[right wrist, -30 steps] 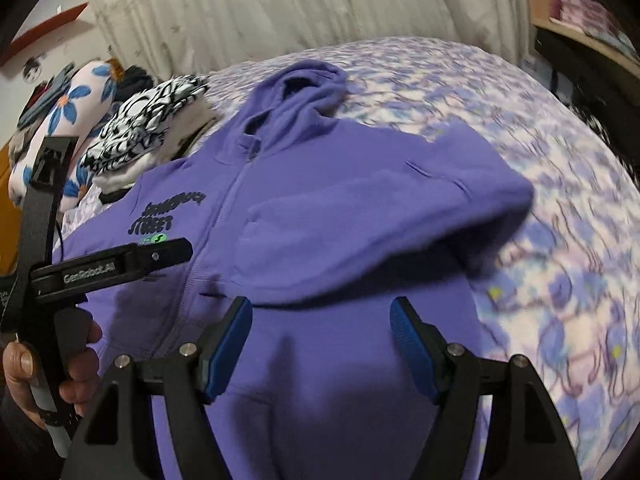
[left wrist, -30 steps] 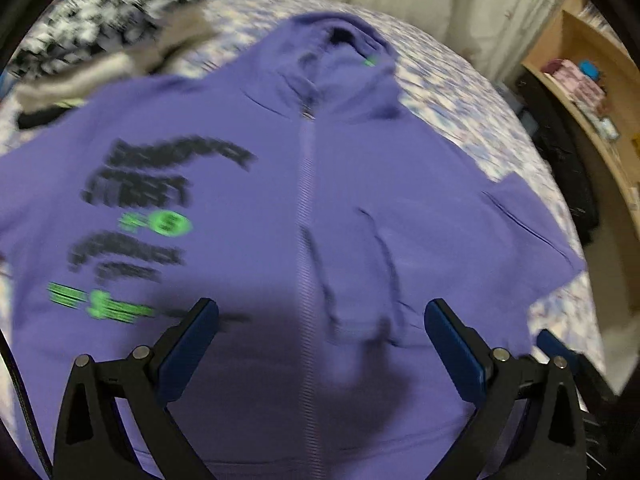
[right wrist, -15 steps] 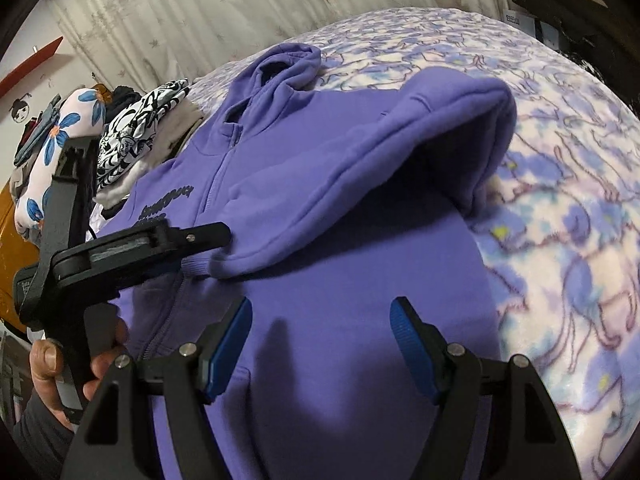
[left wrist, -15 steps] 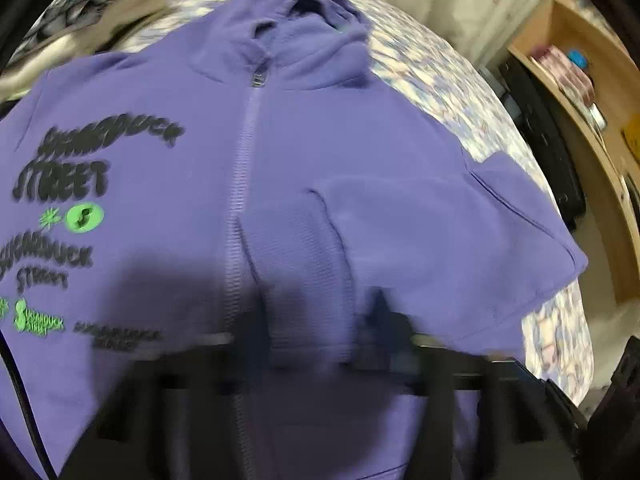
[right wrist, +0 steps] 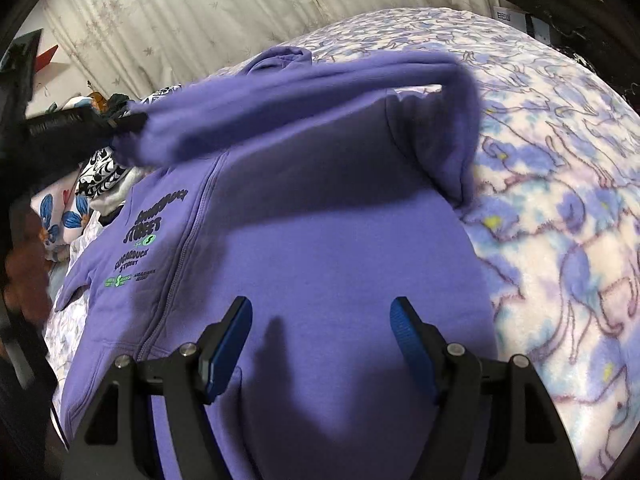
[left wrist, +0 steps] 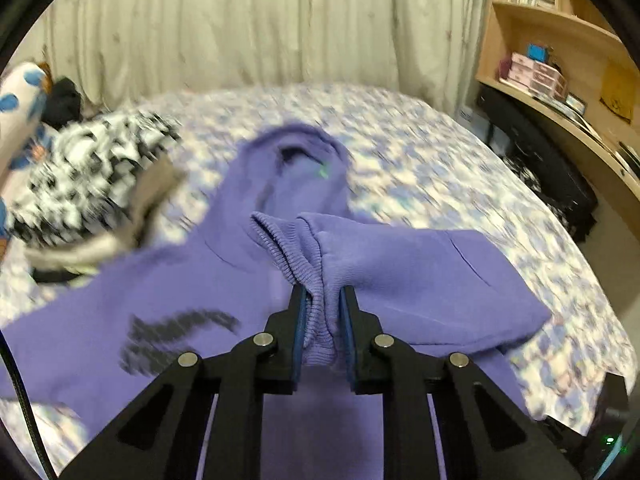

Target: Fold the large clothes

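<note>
Hoodie (right wrist: 320, 240), purple, lies on the bed (right wrist: 560, 200); chest print reads "STREET", the rest blurred. Left gripper (left wrist: 323, 316) clamps its cuff (left wrist: 296, 256); right gripper (right wrist: 320, 332) is apart above it.

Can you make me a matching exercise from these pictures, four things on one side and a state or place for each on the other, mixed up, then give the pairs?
Things:
1. left gripper
2. right gripper
3. purple hoodie sleeve
4. black-and-white patterned clothes

States or places:
A. open, above the hoodie's lower front
B. lifted off the purple hoodie, stretched across its chest
C. piled on the bed beside the hoodie's shoulder
D. shut on the sleeve's ribbed cuff

Pairs: 1-D, 2-A, 3-B, 4-C
</note>
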